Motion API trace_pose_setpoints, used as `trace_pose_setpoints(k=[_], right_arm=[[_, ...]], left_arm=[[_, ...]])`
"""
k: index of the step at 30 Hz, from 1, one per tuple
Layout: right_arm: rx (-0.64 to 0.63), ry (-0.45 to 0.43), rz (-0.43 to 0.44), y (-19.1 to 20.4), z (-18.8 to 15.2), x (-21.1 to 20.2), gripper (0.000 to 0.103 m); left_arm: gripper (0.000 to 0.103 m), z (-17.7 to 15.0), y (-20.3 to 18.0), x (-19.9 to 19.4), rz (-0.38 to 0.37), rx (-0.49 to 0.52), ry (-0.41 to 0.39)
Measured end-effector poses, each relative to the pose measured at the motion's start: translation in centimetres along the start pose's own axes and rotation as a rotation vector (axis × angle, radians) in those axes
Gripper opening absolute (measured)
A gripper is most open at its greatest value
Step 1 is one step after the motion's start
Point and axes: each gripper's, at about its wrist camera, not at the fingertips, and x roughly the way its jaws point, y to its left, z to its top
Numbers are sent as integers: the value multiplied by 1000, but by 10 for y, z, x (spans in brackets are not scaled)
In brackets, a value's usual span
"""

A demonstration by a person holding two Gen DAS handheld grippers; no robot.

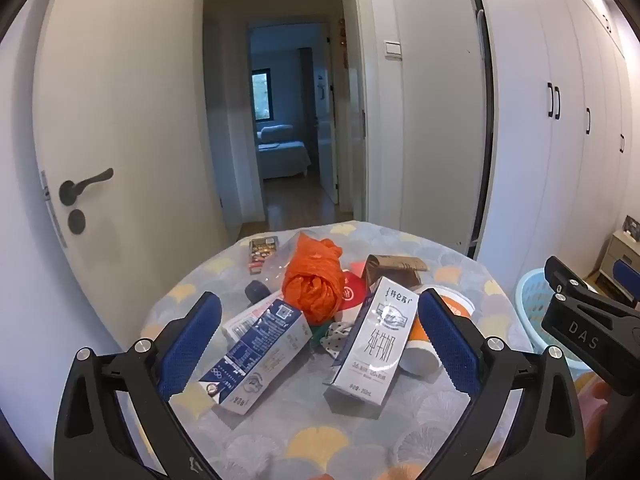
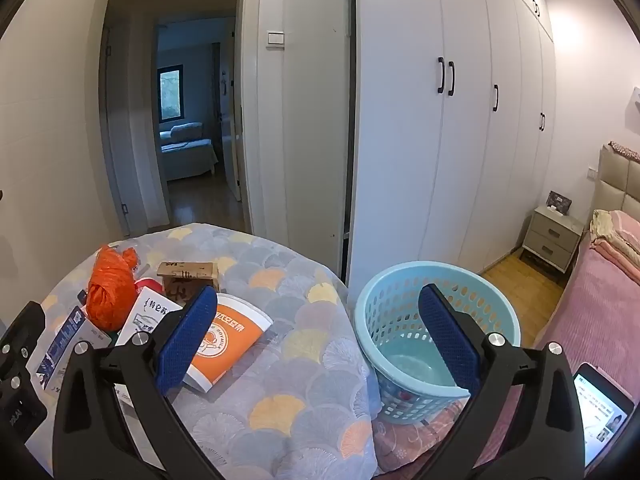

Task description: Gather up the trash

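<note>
Trash lies on a round table with a patterned cloth [image 1: 304, 436]: a blue milk carton [image 1: 256, 356], a white milk carton [image 1: 372, 340], an orange plastic bag [image 1: 316, 280], an orange-and-white paper cup [image 2: 224, 344], a brown box [image 2: 188, 276] and a snack wrapper [image 1: 262, 252]. My left gripper [image 1: 320, 340] is open above the cartons, holding nothing. My right gripper [image 2: 316, 340] is open and empty, between the cup and a light blue basket [image 2: 400, 320]. The right gripper also shows in the left wrist view [image 1: 588, 320].
The basket stands at the table's right edge, beside a pink bed [image 2: 592, 312]. A white wardrobe [image 2: 460, 120] and a nightstand [image 2: 552, 240] are behind. An open white door [image 1: 120, 140] is to the left. A phone [image 2: 604, 412] lies on the bed.
</note>
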Motion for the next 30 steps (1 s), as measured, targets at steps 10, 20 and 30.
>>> trace_pose_setpoints(k=[10, 20, 30], right_arm=[[2, -1, 0, 2, 0, -2, 96], [6, -3, 5, 0, -2, -5, 96], [8, -9, 5, -1, -1, -11, 96]], left_arm=[[96, 0, 0, 1, -2, 7, 1], [96, 0, 0, -7, -29, 3, -4], [95, 0, 2, -9, -62, -9, -2]])
